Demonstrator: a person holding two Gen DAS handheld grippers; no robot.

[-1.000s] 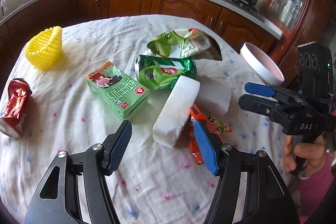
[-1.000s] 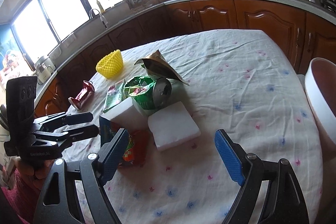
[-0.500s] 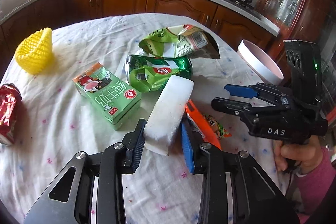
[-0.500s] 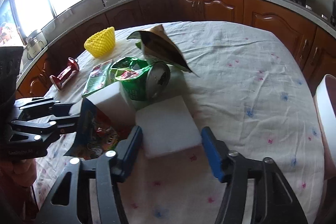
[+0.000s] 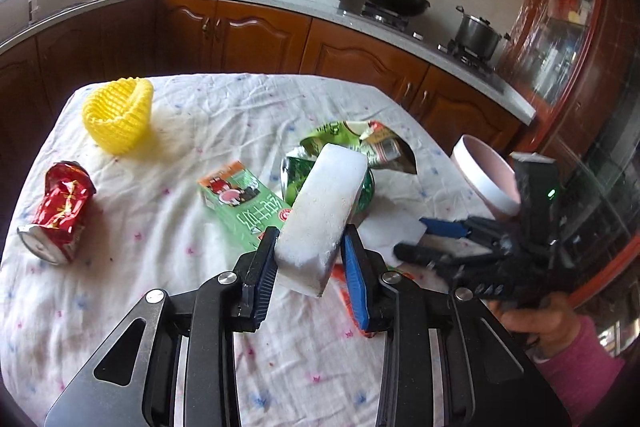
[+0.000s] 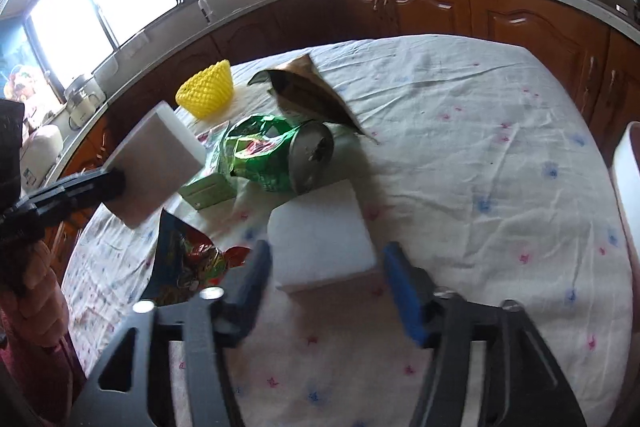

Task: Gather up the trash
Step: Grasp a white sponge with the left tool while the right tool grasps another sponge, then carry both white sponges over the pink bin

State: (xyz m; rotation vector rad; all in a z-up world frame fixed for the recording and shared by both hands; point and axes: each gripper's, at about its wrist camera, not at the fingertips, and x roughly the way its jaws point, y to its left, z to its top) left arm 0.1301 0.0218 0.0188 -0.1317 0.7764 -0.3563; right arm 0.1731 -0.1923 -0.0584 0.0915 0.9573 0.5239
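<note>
My left gripper [image 5: 310, 263] is shut on a white foam block [image 5: 324, 215] and holds it lifted above the table; the block also shows in the right wrist view [image 6: 154, 169]. My right gripper [image 6: 326, 275] is open, its fingers on either side of a second flat white foam block [image 6: 320, 235] that lies on the tablecloth. Other trash lies on the table: a green carton [image 5: 244, 205], a crushed green can [image 6: 276, 159], a crushed red can [image 5: 58, 213], a yellow foam net [image 5: 118, 115], a torn snack bag [image 5: 372, 143] and an orange wrapper [image 6: 192, 259].
A white and pink bin [image 5: 486, 179] stands off the table's right edge, also at the right of the right wrist view [image 6: 626, 195]. The white flowered tablecloth [image 6: 480, 155] covers the table. Kitchen counters and cabinets ring the table.
My left gripper closed on the foam block and lifted it off the table. My right gripper moved in over the second foam block and narrowed its opening.
</note>
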